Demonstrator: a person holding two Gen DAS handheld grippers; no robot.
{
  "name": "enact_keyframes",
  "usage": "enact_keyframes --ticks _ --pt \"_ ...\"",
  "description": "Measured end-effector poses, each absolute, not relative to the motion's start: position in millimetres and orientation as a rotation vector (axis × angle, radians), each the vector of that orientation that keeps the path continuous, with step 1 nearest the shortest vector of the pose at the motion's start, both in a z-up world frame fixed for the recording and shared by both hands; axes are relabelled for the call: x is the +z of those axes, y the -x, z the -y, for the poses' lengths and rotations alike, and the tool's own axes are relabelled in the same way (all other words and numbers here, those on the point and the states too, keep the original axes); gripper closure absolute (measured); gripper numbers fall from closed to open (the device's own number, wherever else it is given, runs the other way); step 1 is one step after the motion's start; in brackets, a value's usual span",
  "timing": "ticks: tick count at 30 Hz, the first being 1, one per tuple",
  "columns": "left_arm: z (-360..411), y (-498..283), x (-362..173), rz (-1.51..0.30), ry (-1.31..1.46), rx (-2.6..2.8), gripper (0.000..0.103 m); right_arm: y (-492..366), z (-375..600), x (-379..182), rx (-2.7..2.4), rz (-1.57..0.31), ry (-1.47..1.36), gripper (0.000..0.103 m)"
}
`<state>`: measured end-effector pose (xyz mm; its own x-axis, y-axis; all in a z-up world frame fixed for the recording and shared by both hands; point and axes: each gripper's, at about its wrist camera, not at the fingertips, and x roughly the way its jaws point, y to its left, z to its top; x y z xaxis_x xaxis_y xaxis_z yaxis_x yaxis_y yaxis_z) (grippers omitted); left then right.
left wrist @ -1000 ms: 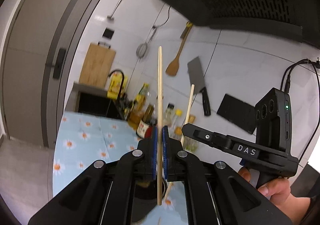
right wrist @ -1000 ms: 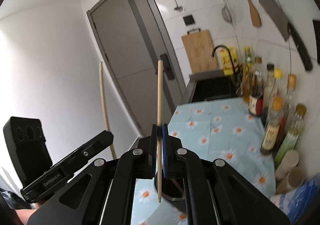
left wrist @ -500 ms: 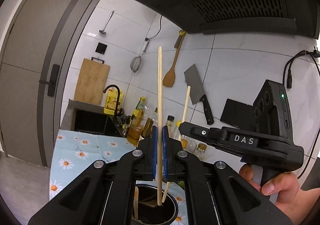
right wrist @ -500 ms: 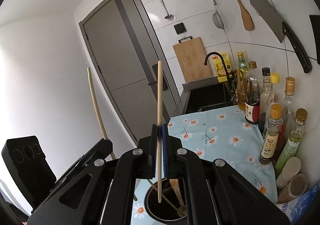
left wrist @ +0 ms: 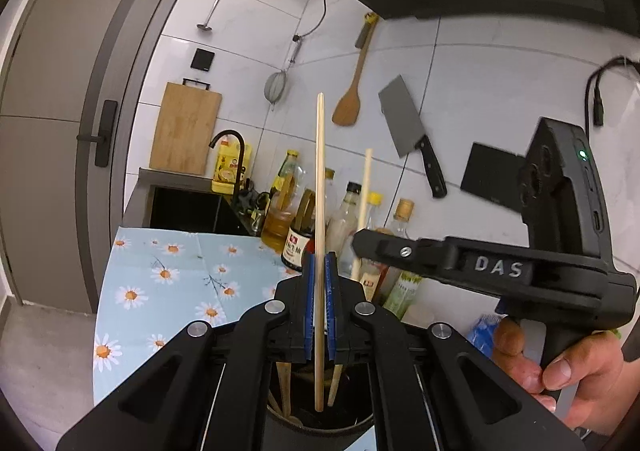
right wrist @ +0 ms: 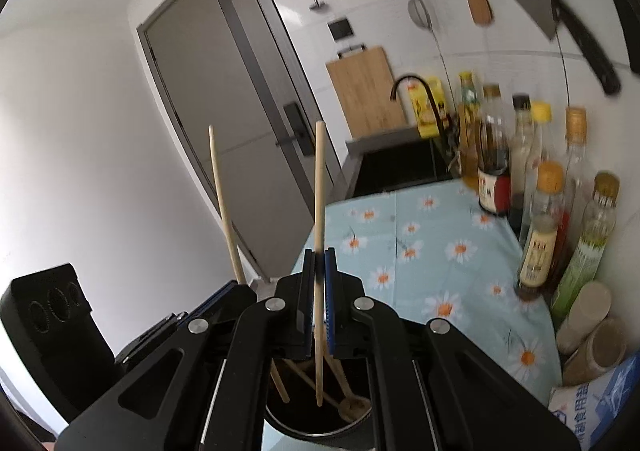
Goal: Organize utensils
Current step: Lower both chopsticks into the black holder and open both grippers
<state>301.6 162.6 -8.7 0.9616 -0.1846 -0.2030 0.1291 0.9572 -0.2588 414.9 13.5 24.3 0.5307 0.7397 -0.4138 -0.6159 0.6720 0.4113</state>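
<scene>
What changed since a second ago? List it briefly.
Both grippers came down: the left gripper and right gripper have lowered their chopsticks' tips into the dark utensil holder, which was barely visible before. Unchanged: each stays shut on its chopstick, upright; nothing released.

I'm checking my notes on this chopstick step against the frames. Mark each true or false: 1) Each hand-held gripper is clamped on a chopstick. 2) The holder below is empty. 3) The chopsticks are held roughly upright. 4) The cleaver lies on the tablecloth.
1) True: the left hand-held gripper is shut on the left chopstick, the right hand-held gripper on the right chopstick.
2) False: the utensil holder already contains wooden utensils.
3) True.
4) False: the cleaver hangs on the tiled wall above the bottles.
</scene>
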Motion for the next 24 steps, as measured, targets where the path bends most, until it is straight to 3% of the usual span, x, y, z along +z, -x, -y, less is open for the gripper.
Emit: enact_keyframes --ticks 24 --pt "-167 -304 -38 -0.31 0.235 -0.128 0.099 -423 -24 -5 0.817 -0.699 -0.266 0.097"
